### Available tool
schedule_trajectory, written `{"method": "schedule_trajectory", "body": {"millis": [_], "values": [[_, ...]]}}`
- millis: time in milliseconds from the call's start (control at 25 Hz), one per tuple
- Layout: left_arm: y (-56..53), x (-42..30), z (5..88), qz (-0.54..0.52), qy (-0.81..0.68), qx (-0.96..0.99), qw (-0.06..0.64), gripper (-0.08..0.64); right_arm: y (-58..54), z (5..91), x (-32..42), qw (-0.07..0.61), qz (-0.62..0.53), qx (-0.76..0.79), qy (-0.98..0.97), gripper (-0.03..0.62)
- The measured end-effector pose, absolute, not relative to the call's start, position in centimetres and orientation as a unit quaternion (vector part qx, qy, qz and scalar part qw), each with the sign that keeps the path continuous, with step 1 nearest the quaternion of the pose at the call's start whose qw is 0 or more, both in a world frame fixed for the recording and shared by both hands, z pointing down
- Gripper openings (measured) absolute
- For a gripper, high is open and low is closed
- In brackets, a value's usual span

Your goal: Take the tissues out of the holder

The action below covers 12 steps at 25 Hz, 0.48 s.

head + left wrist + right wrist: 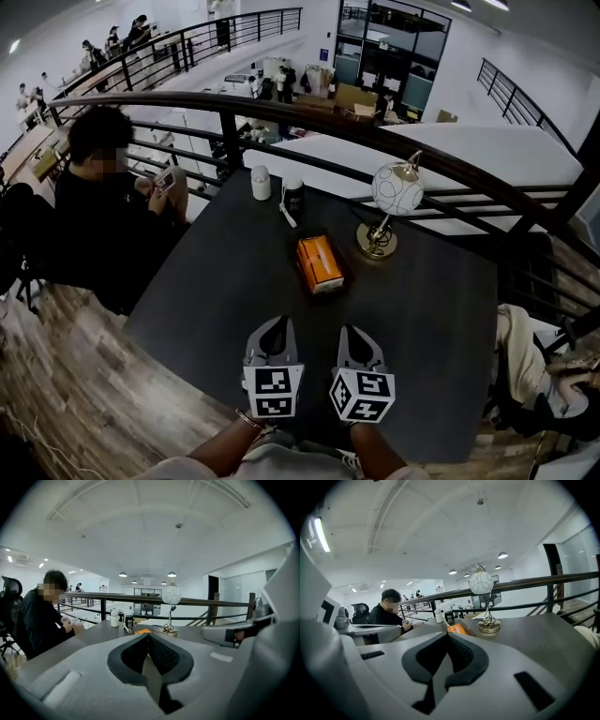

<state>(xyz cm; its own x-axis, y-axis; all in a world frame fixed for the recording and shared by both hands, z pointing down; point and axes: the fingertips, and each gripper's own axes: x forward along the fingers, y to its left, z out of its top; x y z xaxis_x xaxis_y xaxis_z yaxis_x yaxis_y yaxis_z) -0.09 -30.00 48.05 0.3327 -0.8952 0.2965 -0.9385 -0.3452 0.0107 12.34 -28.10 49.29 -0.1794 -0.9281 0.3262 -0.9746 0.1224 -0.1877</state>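
The orange tissue holder lies flat near the middle of the dark table; whether a tissue sticks out of it is too small to tell. Both grippers hover side by side over the table's near edge, well short of the holder. My left gripper is shut and holds nothing, and so is my right gripper. In the left gripper view the holder peeks just above the closed gripper. The right gripper view shows the holder straight ahead beyond the closed gripper.
A globe lamp on a brass base stands right of the holder. A white bottle and a dark jar stand at the far edge by the railing. A person sits at the left. A chair with cloth is on the right.
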Motion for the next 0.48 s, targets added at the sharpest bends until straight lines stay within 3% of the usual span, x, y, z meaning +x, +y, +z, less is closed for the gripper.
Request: {"method": "schedule_trajectory", "body": {"millis": [480], "values": [[-33.1, -0.8, 49.6, 0.118, -0.578, 0.801, 0.103, 0.009, -34.6, 51.5, 11.0, 0.076, 0.219, 0.611, -0.757, 0.009]]}}
